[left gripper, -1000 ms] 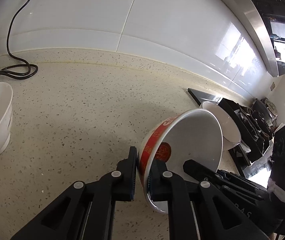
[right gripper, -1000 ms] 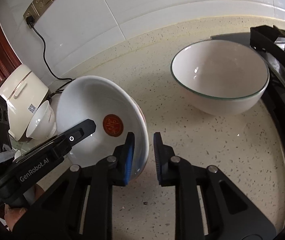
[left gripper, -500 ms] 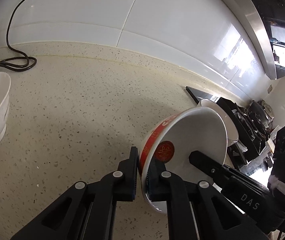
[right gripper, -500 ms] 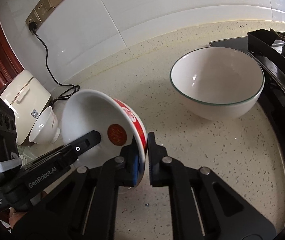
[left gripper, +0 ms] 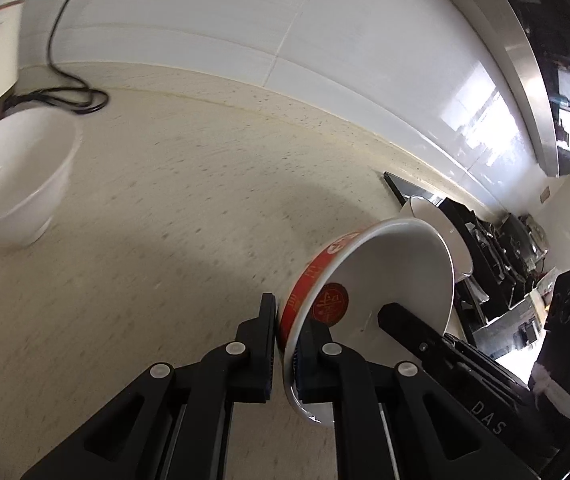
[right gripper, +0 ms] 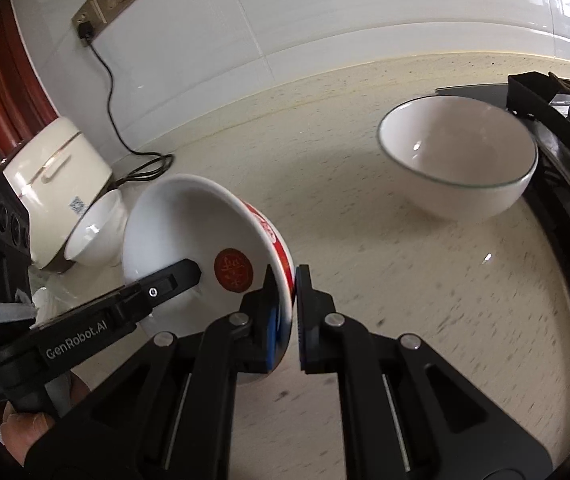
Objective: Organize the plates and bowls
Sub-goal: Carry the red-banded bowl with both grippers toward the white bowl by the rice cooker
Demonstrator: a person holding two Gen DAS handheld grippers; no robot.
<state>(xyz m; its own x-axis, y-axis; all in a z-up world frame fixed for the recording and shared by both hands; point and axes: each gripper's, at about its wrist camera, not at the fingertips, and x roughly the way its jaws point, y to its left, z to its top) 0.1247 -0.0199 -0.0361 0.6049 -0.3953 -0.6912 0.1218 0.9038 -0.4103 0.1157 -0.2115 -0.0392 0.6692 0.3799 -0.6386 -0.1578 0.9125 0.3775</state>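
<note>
- Left wrist view: your left gripper (left gripper: 284, 344) is clamped on the near rim of the red-banded bowl (left gripper: 389, 280), one pad outside on the red band, one inside. The bowl is tipped on edge, low over the speckled counter (left gripper: 205, 200) — whether it touches, you cannot tell. A small white bowl (left gripper: 13, 176) sits far left; the right gripper's finger reaches into the tilted bowl from the right.
- Right wrist view: your right gripper (right gripper: 285, 304) pinches the opposite rim of the same bowl (right gripper: 189, 240), jaws narrow on the wall. A green-rimmed bowl (right gripper: 457, 168) stands far right by the stove (right gripper: 565, 152); a rice cooker (right gripper: 53, 176) stands far left.
- Handling: glazed ceramic — stiff, slick, chippable, likely weighty. Take it by the rim, both sides, and keep the grips level.
</note>
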